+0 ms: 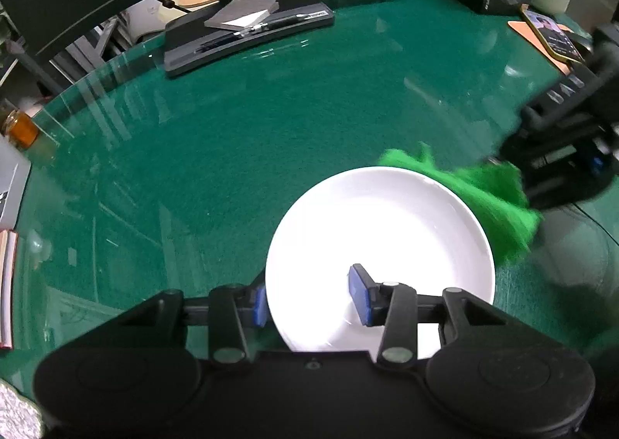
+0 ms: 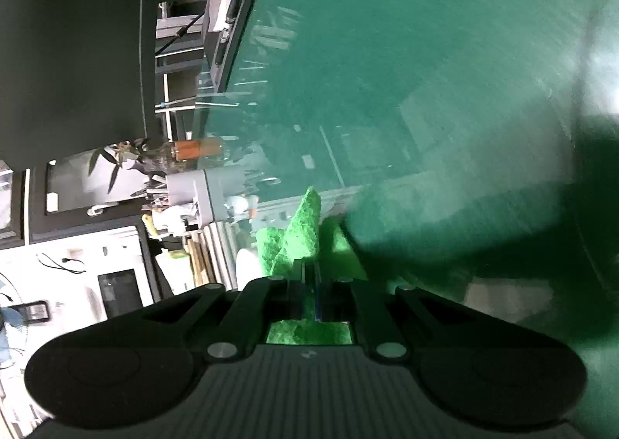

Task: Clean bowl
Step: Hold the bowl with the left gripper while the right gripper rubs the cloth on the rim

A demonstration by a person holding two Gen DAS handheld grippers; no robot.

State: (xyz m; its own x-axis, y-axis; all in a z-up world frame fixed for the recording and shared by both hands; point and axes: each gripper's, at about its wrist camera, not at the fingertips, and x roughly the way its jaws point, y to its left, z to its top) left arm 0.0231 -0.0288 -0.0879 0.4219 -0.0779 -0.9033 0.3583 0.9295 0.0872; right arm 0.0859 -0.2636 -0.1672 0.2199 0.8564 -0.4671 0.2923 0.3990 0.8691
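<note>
Right gripper (image 2: 309, 284) clamped on green cloth (image 1: 499, 203) | left gripper (image 1: 313, 298) astride white bowl (image 1: 381, 245) rim, grip unclear | advice: steady bowl, wipe inward

Our left gripper (image 1: 311, 298) angled steeply down, jaws part open astride a rim, our right gripper (image 2: 309, 284) at three o'clock, clamped tight

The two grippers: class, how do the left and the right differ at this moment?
The left gripper straddles the white bowl's near rim, one pad inside and one outside; the right gripper is shut on a green cloth. The left reaches steeply down over the bowl; the right is beside it. Both are black with blue pads.
</note>
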